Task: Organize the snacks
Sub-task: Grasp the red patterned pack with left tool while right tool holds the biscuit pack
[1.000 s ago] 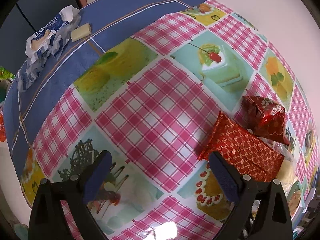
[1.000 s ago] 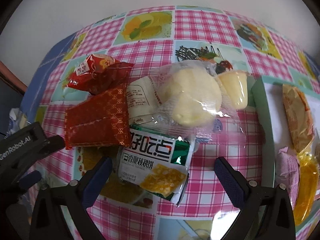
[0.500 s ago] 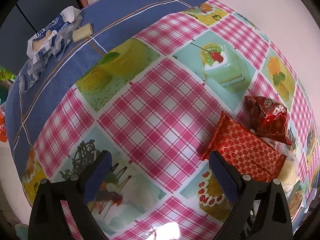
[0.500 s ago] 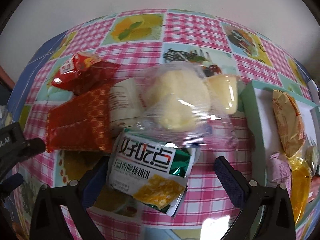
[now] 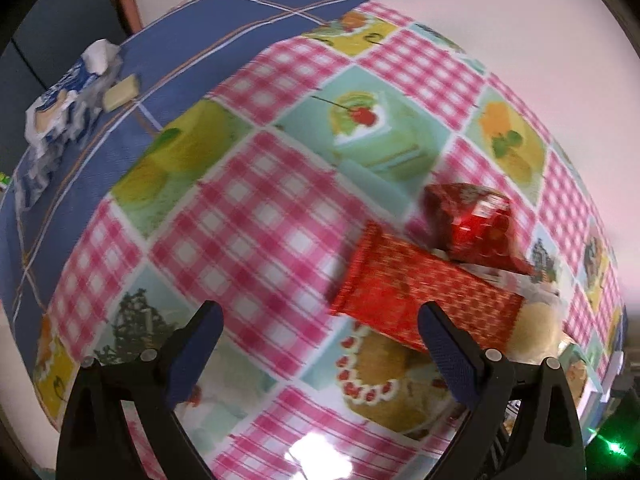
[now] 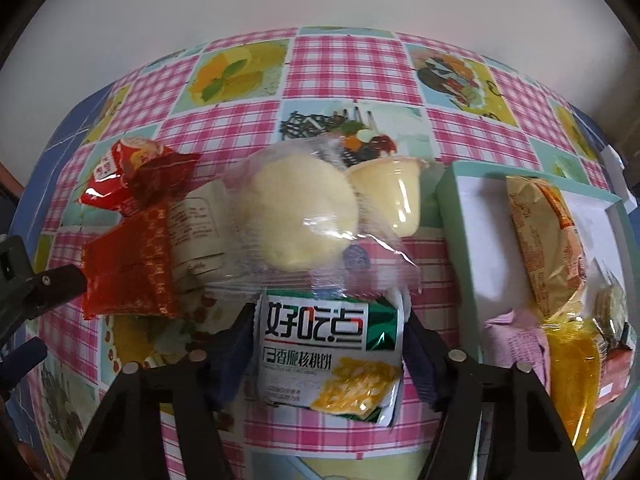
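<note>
While the right gripper jaws pinch the green-white packet, left gripper jaws gape.

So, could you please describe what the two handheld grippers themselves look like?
Both match: the left gripper and right gripper have matte black angular plastic frames fastened with small silver screws, and each finger carries a dark blue ribbed pad. No cables, sleeves or markings show on them here.
</note>
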Demonstrator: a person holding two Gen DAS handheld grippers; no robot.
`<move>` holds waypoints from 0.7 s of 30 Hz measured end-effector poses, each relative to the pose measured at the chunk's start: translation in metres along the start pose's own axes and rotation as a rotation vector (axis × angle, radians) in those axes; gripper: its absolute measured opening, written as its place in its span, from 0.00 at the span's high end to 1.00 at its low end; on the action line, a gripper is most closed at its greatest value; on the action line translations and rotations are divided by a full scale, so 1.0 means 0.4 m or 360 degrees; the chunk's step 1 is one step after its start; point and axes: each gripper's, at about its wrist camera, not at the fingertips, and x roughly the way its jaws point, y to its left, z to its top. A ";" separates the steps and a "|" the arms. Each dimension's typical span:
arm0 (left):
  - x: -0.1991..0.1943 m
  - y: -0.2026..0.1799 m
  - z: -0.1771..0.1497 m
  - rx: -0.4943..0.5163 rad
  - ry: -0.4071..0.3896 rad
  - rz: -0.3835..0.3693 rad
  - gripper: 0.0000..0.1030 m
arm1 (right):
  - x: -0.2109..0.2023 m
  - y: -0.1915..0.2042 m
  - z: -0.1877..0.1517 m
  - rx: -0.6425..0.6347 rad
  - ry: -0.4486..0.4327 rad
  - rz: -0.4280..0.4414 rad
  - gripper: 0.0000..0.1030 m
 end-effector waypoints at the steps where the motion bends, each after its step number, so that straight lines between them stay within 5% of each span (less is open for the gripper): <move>1: 0.001 -0.011 -0.004 0.0006 0.0005 -0.0016 0.05 | -0.001 -0.004 0.001 0.0007 0.0004 -0.0001 0.37; 9: 0.004 -0.087 -0.020 -0.0031 0.0023 -0.0149 0.05 | 0.009 -0.030 0.024 0.0045 0.0024 0.0015 0.38; 21: 0.060 -0.222 0.029 0.0000 -0.0052 -0.0128 0.05 | -0.002 -0.041 0.009 0.0048 0.0025 0.0014 0.38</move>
